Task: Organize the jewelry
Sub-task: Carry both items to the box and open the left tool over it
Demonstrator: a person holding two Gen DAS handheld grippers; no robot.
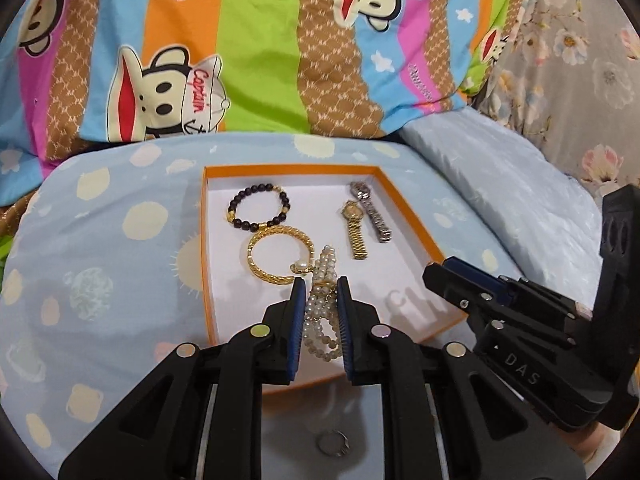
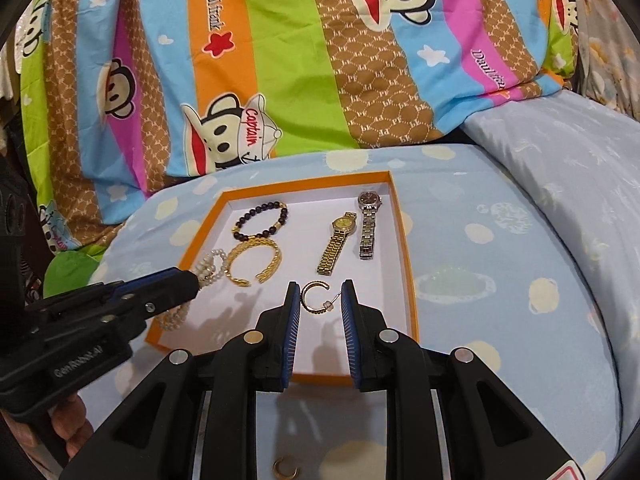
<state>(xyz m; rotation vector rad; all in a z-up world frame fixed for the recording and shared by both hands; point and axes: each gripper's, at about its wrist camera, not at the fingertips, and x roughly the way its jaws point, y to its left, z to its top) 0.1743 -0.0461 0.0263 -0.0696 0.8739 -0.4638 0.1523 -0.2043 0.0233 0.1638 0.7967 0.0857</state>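
An orange-rimmed white tray (image 1: 206, 240) (image 2: 412, 264) lies on a blue cushion. In it lie a black bead bracelet (image 1: 259, 210) (image 2: 261, 220), a gold bangle (image 1: 280, 254) (image 2: 254, 260), a gold watch (image 1: 354, 230) (image 2: 338, 242) and a silver watch (image 1: 370, 212) (image 2: 368, 224). My left gripper (image 1: 319, 294) (image 2: 198, 280) straddles a pearl bracelet (image 1: 322, 304) (image 2: 210, 266), jaws slightly apart, not clamped. My right gripper (image 2: 320, 294) (image 1: 434, 270) is open around a gold hoop earring (image 2: 314, 298) that lies on the tray floor.
A striped cartoon-monkey quilt (image 1: 260, 60) (image 2: 280, 80) is heaped behind the tray. A pale blue pillow (image 1: 500, 168) (image 2: 568, 152) lies at the right. A small ring (image 1: 332, 442) shows below my left gripper, and a small gold hoop (image 2: 285, 469) below my right gripper.
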